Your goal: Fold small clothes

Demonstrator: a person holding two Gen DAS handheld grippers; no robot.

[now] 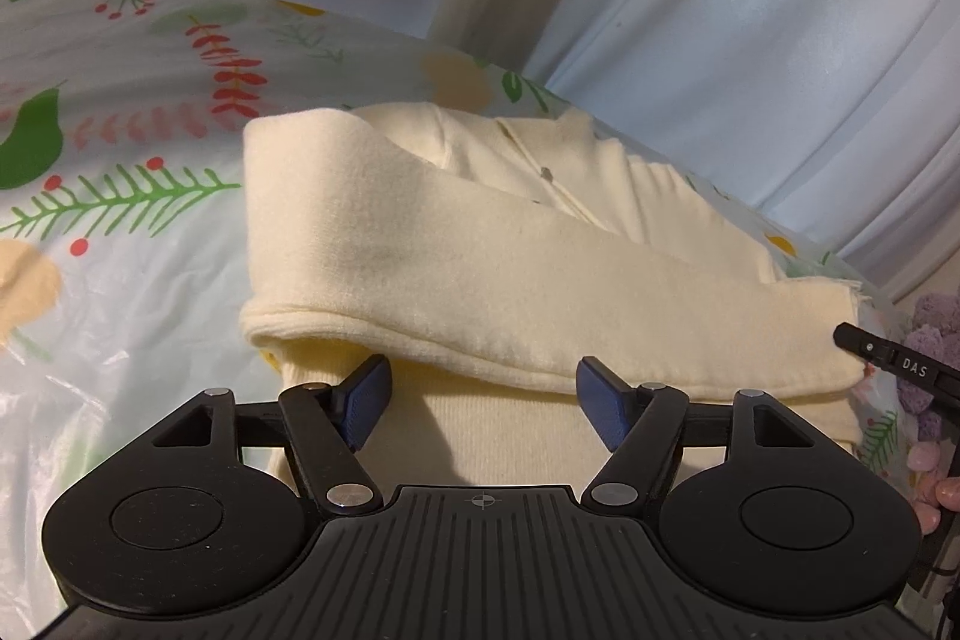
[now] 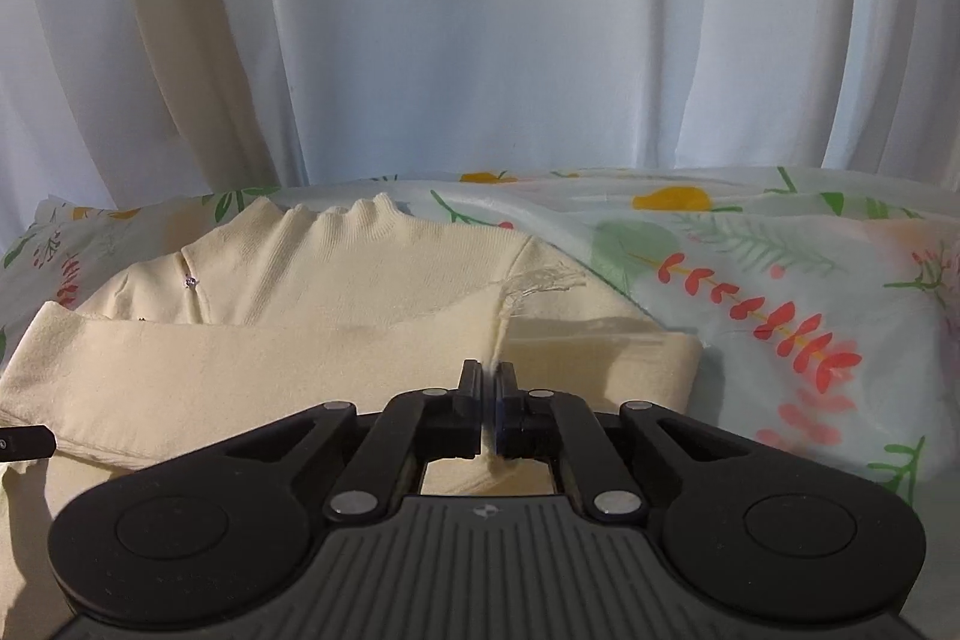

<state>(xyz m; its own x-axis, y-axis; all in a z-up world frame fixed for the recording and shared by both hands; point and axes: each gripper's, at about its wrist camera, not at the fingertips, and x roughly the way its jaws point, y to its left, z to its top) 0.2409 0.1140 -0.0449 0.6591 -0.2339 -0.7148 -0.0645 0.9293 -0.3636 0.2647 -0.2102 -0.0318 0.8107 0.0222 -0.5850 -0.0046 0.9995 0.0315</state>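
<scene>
Pinching thin fabric fold of cream sweater (image 2: 384,370) in my right gripper (image 2: 493,391), fingers pressed together; left gripper (image 1: 480,403) spread above lower hem; knit soft, light, floppy, grab hem edges

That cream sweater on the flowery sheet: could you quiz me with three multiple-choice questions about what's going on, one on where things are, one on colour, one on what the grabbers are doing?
1. Where does the sweater lie?
A. on the floral sheet
B. on a hanger
C. in a basket

2. What colour are the left gripper pads?
A. red
B. blue
C. white

3. How does the right gripper stand?
A. wide open
B. out of view
C. shut on sweater fabric

Answers: 1 A, it rests on the sheet before the curtain; 2 B, both pads show blue; 3 C, its jaws meet with a cloth fold pinched between.
</scene>
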